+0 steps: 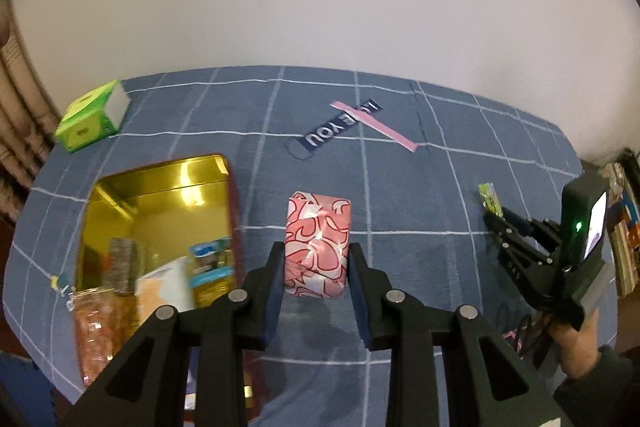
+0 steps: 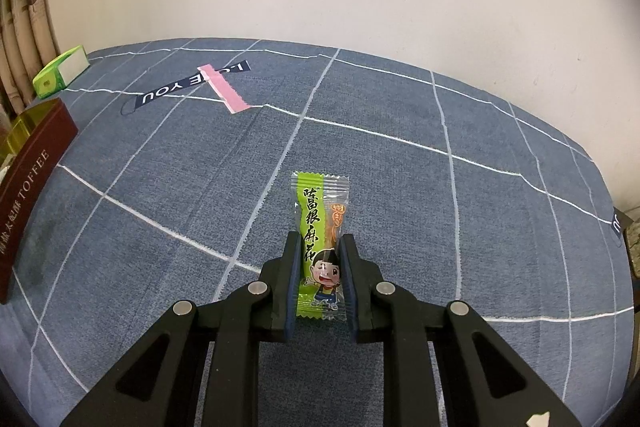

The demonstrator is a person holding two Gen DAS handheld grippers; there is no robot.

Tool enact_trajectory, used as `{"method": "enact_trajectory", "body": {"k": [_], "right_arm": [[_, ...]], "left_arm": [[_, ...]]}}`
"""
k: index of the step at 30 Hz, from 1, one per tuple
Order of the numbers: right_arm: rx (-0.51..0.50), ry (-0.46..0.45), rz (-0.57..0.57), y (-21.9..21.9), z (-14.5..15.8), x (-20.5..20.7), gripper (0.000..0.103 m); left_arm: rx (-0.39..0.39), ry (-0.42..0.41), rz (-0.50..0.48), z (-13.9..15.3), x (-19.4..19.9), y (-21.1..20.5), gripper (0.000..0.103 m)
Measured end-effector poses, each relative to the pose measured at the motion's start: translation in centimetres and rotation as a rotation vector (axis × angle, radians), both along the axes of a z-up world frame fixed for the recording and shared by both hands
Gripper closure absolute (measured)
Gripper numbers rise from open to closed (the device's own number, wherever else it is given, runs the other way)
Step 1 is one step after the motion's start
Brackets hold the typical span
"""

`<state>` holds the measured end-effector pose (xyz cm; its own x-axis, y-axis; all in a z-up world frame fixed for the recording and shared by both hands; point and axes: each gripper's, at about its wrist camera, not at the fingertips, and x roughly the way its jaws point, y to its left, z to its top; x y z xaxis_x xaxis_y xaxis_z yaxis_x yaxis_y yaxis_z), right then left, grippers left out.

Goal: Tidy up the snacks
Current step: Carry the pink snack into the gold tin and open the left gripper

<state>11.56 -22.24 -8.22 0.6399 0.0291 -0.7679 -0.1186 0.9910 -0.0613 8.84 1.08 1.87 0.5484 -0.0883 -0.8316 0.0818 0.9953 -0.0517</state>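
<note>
Left wrist view: the left claw (image 1: 316,267) clamps a pink heart-print packet (image 1: 318,243) at frame centre, right of the gold tin (image 1: 160,183). The right claw (image 2: 320,267) pinches a green snack sachet (image 2: 320,247); slick wrappers may slip.

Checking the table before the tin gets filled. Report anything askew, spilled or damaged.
Nothing is spilled or damaged. The pink strip lies loose across the cloth's printed label. A packet overhangs the gold tin's near rim. Both held snacks, pink-wrapped and green, look intact.
</note>
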Motion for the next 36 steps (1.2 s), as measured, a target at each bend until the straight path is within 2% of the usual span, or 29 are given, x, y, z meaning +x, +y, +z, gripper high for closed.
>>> {"method": "enact_trajectory", "body": {"k": [2, 7, 14, 19, 29, 36], "right_arm": [[0.0, 0.0, 0.0, 0.0, 0.0, 0.0, 0.085], [0.0, 0.0, 0.0, 0.0, 0.0, 0.0, 0.085], [-0.006, -0.002, 0.001, 0.1, -0.1, 0.1, 0.085], [-0.007, -0.002, 0.001, 0.1, -0.2, 0.0, 0.085], [-0.007, -0.003, 0.001, 0.1, -0.2, 0.0, 0.085], [-0.01, -0.003, 0.001, 0.1, -0.2, 0.1, 0.085]], "left_arm": [[-0.001, -0.004, 0.02, 0.7, -0.3, 1.2, 0.073], [0.063, -0.012, 0.095, 1.3, -0.1, 5.6, 0.073], [0.133, 0.023, 0.202, -0.1, 0.9, 11.6, 0.073], [0.153, 0.044, 0.234, -1.1, 1.5, 14.0, 0.073], [0.169, 0.112, 0.204, -4.0, 3.2, 15.0, 0.073], [0.192, 0.118, 0.144, -5.2, 4.6, 14.0, 0.073]]}}
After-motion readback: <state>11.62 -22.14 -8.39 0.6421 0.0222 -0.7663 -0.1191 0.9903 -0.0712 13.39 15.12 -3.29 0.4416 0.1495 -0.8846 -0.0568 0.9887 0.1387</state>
